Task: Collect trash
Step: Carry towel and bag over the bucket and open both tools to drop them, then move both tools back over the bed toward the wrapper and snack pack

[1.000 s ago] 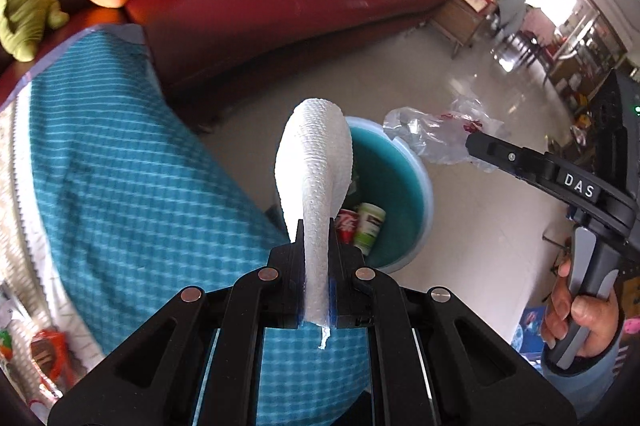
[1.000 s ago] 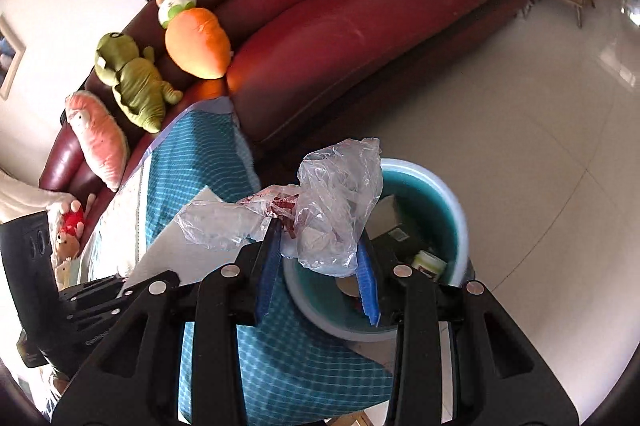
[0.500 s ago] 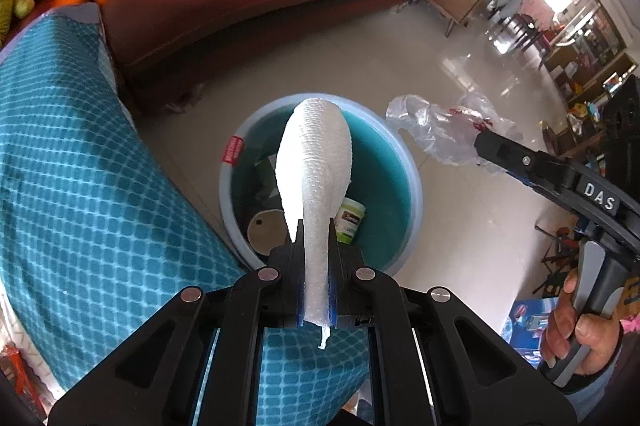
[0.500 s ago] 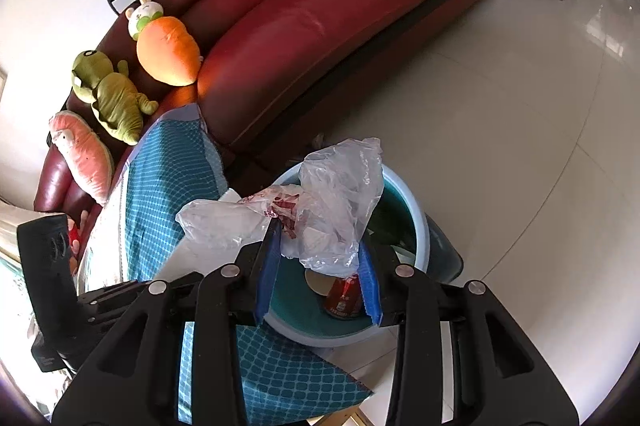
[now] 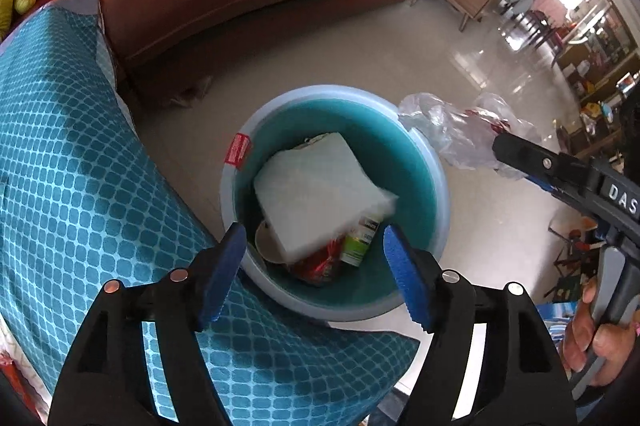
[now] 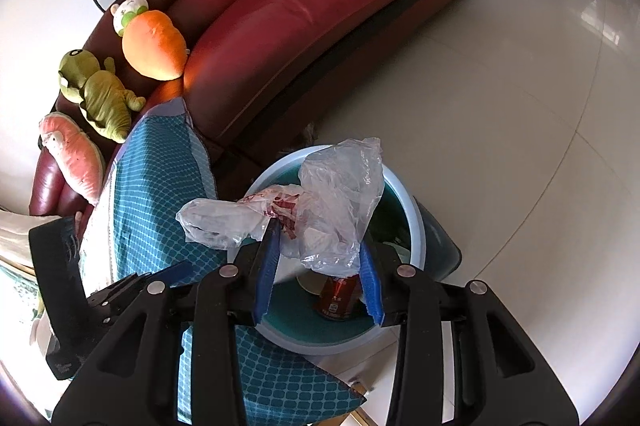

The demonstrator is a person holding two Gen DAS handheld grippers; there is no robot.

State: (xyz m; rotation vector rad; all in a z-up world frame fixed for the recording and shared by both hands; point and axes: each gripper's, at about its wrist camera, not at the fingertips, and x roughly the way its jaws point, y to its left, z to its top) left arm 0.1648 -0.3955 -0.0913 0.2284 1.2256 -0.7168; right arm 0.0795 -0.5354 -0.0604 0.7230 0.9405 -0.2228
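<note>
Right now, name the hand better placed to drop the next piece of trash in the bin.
Right. Its gripper holds the plastic bag just over the bin. The left gripper is opening with nothing between its fingers; its tissue is already in the bin.

Daylight floods in from windows far right of my left claw (image 5: 314, 260), blowing out to white and glaring off the floor (image 5: 400, 58) beyond it. Both views are bright and bend hard toward dark rounded corners. The white sheet (image 5: 320, 192) just ahead of that claw is smeared by motion. My claws shade the cloth (image 6: 160, 186) beneath.
</note>
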